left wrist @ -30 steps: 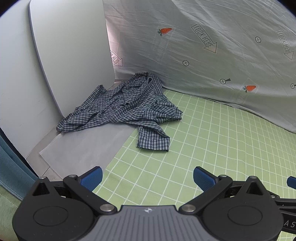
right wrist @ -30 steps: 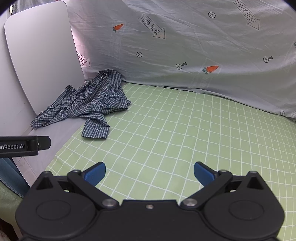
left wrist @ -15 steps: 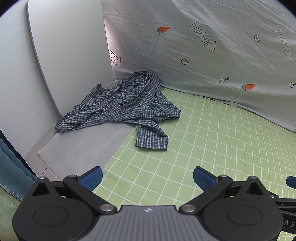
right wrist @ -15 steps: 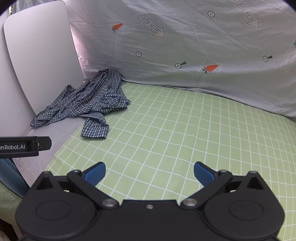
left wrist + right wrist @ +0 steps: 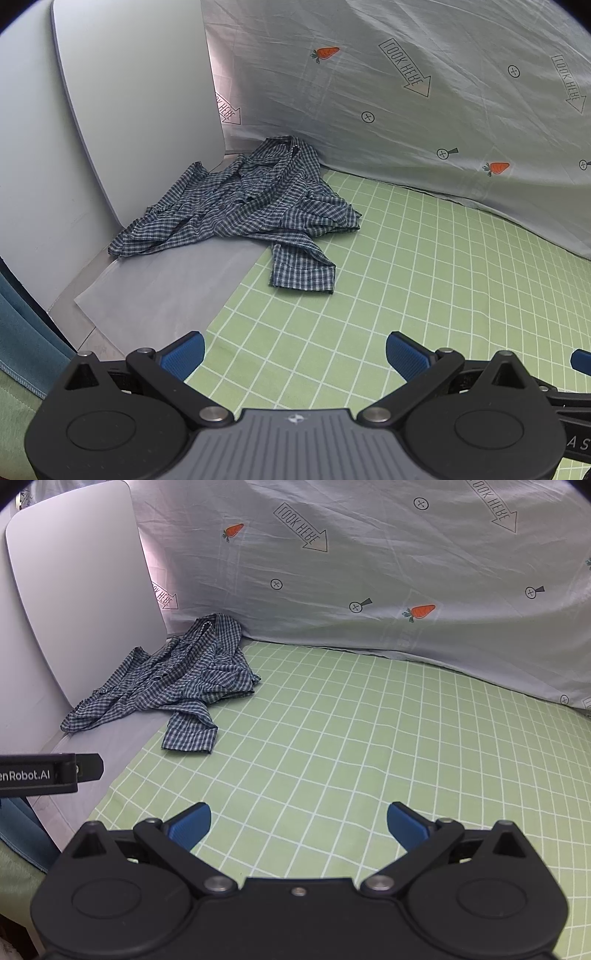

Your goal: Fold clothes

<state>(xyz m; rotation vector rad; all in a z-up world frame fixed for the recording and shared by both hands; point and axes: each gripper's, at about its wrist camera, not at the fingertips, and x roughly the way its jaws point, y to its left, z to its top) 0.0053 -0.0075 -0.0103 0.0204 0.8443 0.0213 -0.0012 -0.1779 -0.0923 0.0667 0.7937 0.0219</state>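
A crumpled blue-and-white checked shirt (image 5: 255,206) lies in the far left corner, half on a grey sheet and half on the green grid mat, one sleeve cuff (image 5: 301,275) stretched toward me. My left gripper (image 5: 295,356) hangs open well short of it, nothing between its blue pads. In the right wrist view the same shirt (image 5: 177,679) sits far left, and my right gripper (image 5: 299,825) is open and empty above the mat. The side of the left gripper's body (image 5: 48,773) shows at that view's left edge.
A green mat with white grid lines (image 5: 351,738) covers the surface. A grey sheet (image 5: 166,288) lies at its left. A white rounded board (image 5: 136,96) leans in the corner. A pale printed cloth (image 5: 406,92) hangs behind. Teal fabric (image 5: 22,332) is at lower left.
Both views have shifted only slightly; the shirt sits a little higher and further left in the left wrist view. The shirt and both open grippers are otherwise unchanged.
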